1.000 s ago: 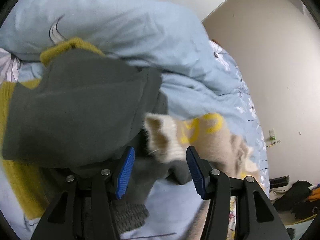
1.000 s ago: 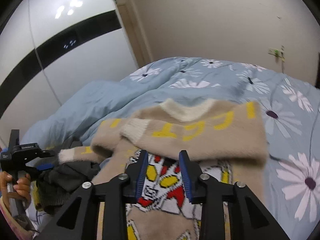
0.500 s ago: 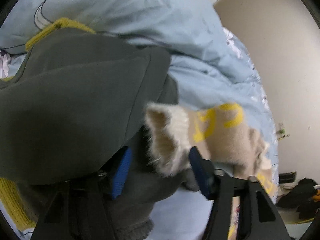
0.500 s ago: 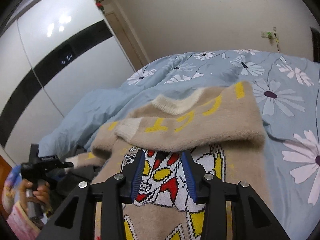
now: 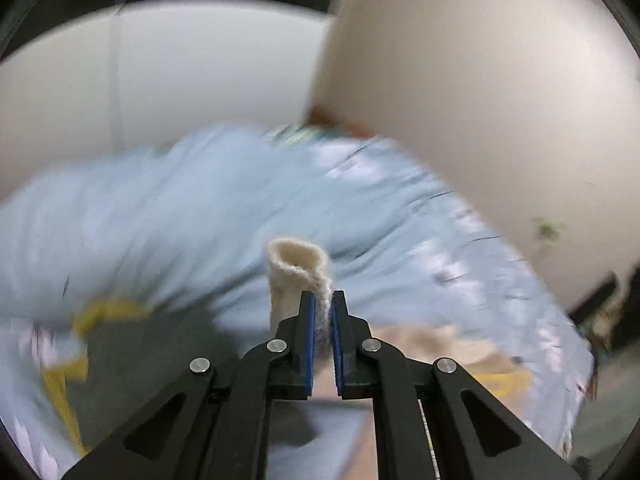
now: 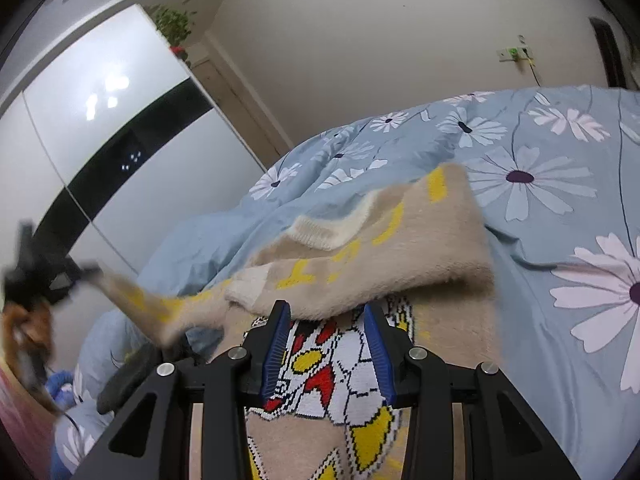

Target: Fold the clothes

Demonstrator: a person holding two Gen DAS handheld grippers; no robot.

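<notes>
A beige fuzzy sweater [image 6: 400, 256] with yellow letters and a red, white and yellow figure lies on the blue floral bed [image 6: 540, 152], its upper part folded down. My left gripper [image 5: 323, 312] is shut on the sweater's cream sleeve cuff [image 5: 298, 268] and holds it raised above the bed. In the right wrist view that gripper [image 6: 60, 276] shows blurred at the far left, with the sleeve [image 6: 160, 308] stretched out to it. My right gripper [image 6: 326, 332] is open and empty, low over the sweater's printed figure.
A dark grey garment with yellow trim [image 5: 132, 344] lies at the bed's left edge, also seen in the right wrist view [image 6: 132, 372]. A white wardrobe with a black band [image 6: 120, 148] stands behind the bed. A beige wall [image 6: 380, 40] runs along the far side.
My left gripper has shut on the sleeve cuff and lifted it fast off the grey garment, pulling the sleeve out to the left. My right gripper has stayed open over the sweater.
</notes>
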